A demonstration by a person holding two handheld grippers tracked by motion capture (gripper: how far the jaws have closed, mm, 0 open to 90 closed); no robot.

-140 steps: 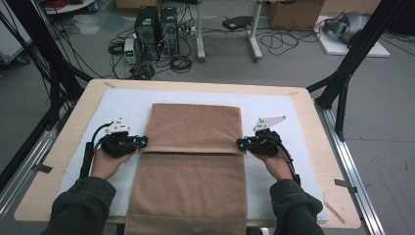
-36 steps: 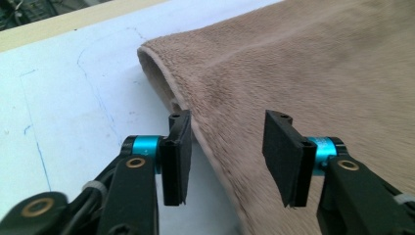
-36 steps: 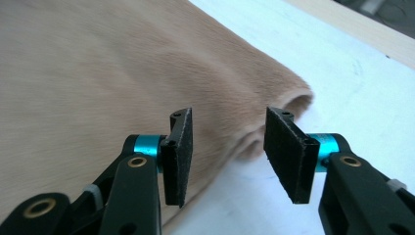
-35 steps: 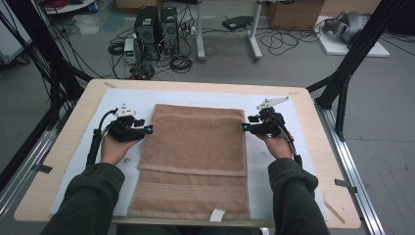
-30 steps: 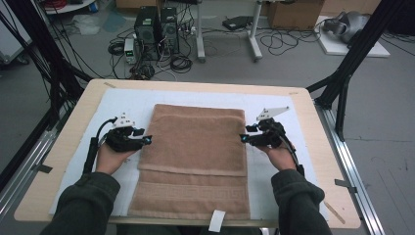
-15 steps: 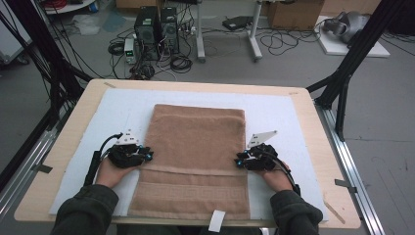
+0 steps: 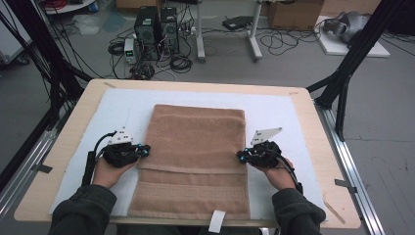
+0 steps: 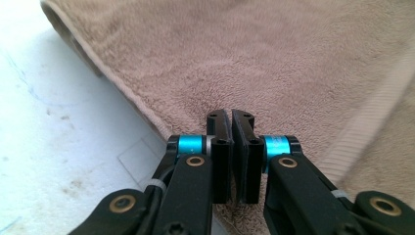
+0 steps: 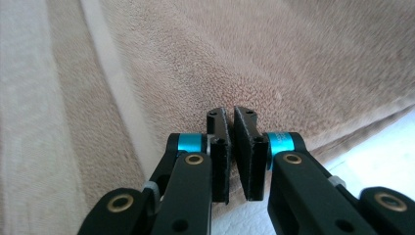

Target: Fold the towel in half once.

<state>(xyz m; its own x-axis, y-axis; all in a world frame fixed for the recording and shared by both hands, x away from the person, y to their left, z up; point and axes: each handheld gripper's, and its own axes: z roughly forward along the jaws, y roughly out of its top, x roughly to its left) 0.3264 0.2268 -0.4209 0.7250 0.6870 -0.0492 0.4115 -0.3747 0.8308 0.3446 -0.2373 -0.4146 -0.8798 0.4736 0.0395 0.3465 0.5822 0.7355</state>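
Observation:
A brown towel (image 7: pixel 195 147) lies flat and lengthwise on the white mat (image 7: pixel 112 112), with a woven band near its front end. My left gripper (image 7: pixel 145 150) is at the towel's left edge, about two thirds of the way down. Its jaws have just been closing and now pinch that edge (image 8: pixel 147 112). My right gripper (image 7: pixel 241 155) is opposite it at the right edge. Its jaws have also just been closing and now pinch the towel (image 9: pixel 293 58) beside the pale band (image 9: pixel 112 88). Both sets of pads are nearly together.
The mat covers most of the wooden table (image 7: pixel 313 122). A white tag (image 7: pixel 215 221) hangs from the towel's front edge at the table's near rim. Black frame posts stand at both sides, and computers and cables lie on the floor beyond.
Both hands slid back toward me along the towel's side edges, from near its far corners to its front part. Both pairs of jaws went from apart to together.

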